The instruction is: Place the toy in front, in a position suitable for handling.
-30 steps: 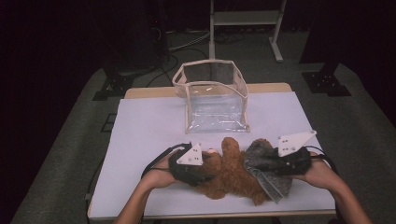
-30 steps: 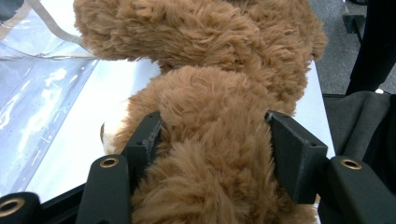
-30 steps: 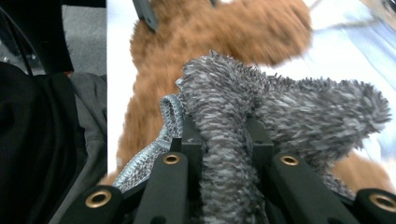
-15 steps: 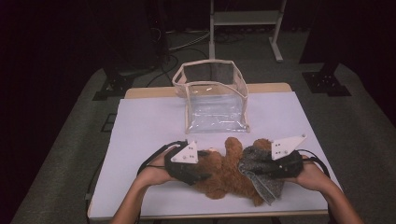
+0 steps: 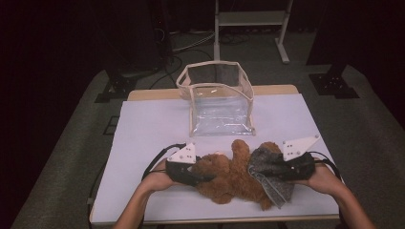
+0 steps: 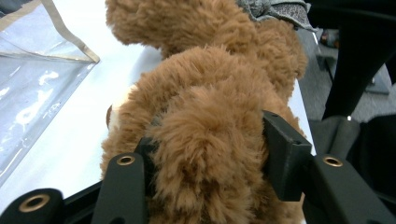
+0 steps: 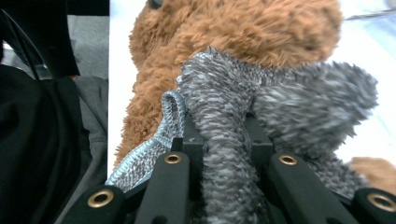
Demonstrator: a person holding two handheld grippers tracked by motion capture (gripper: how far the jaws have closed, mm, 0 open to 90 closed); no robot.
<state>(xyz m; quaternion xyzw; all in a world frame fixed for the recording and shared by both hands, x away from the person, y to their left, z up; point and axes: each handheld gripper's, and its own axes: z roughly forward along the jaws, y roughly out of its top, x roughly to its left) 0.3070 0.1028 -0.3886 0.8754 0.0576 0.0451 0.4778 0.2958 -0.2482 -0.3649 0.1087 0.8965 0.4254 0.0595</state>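
- High view: a brown teddy bear (image 5: 228,176) lies on the white table (image 5: 143,143) near its front edge, between the two hands; a grey knitted cloth (image 5: 270,174) covers the bear's right end
- Left gripper (image 5: 203,177) meets the bear from the left; its jaws have just been closing, and in the left gripper view a furry limb (image 6: 205,154) sits squeezed between them
- Right gripper (image 5: 267,169) reaches in from the right; in the right gripper view its jaws pinch a fold of the grey cloth (image 7: 224,130), narrow
- A clear open-topped bag (image 5: 217,100) stands upright behind the bear, apart from it
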